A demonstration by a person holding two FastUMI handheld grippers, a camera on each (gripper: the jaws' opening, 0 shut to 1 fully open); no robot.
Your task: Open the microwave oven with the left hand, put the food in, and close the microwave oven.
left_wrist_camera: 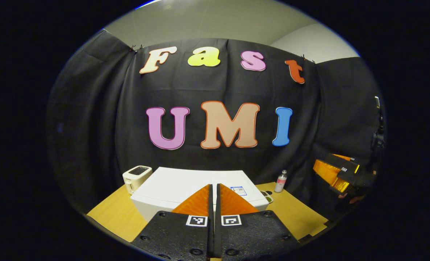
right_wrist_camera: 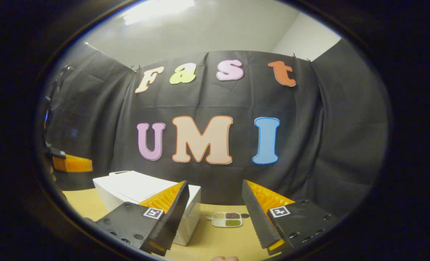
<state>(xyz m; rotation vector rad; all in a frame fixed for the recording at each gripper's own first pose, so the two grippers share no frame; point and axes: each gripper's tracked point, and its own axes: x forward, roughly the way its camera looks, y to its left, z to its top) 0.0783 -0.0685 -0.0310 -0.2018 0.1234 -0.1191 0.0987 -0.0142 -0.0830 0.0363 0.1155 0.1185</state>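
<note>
Looking along the left gripper, its fingers pressed together and pinching nothing, the left gripper view has the white microwave oven on the table straight ahead below the tips. A small toaster stands left of the microwave, a bottle to its right; the food tray peeks out beside the microwave, mostly hidden.

In the right gripper view, the right gripper is spread wide, empty. The food tray lies between its fingers beyond the tips, just right of the microwave oven.
</note>
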